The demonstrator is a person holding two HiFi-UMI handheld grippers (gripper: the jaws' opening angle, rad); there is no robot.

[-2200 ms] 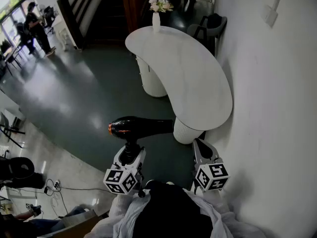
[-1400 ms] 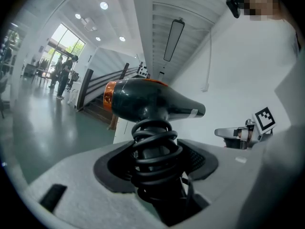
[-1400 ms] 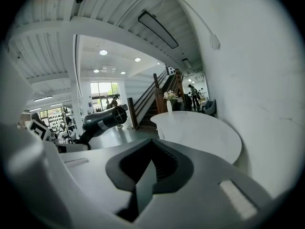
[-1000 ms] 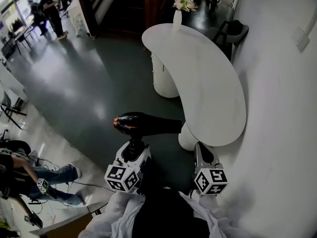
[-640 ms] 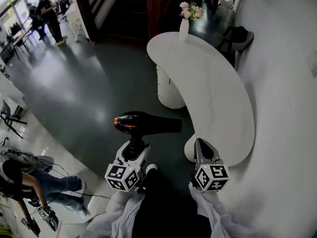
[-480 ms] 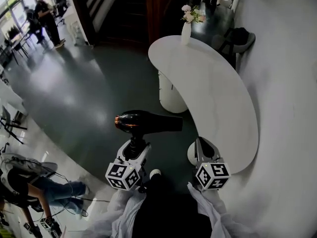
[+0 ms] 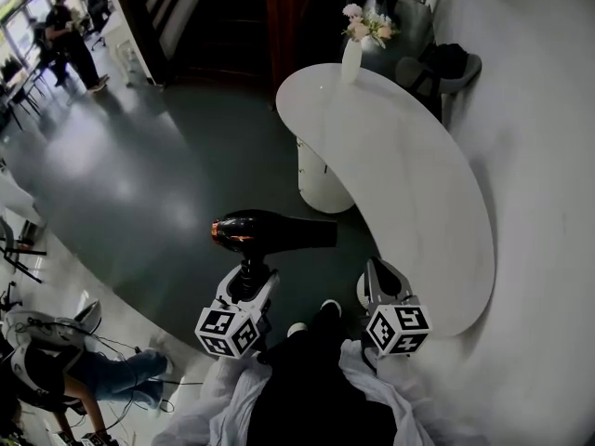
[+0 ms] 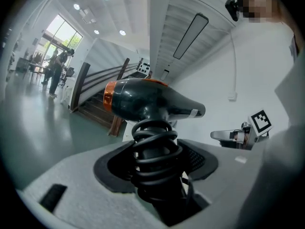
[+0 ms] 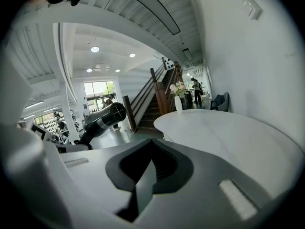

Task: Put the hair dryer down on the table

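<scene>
A black hair dryer (image 7: 271,233) with an orange rear ring is held in the air, nozzle pointing right toward the white curved table (image 7: 409,184). My left gripper (image 7: 248,284) is shut on its handle, which has the cord coiled around it (image 8: 153,152). In the left gripper view the dryer's body (image 8: 143,101) stands above the jaws. My right gripper (image 7: 381,282) hovers beside the table's near end, shut with nothing in it. In the right gripper view the dryer (image 9: 102,117) shows at the left and the table top (image 9: 228,132) spreads ahead.
A white vase of flowers (image 7: 351,56) stands at the table's far end, with a dark chair (image 7: 451,68) beyond it. A white wall (image 7: 539,156) runs along the right. Dark floor (image 7: 158,184) lies left of the table. People (image 7: 70,35) stand at the far left.
The table has drawn nearer and shifted in the head view as the person walks toward it. A shoe now shows below. The left gripper still holds the dryer the same way.
</scene>
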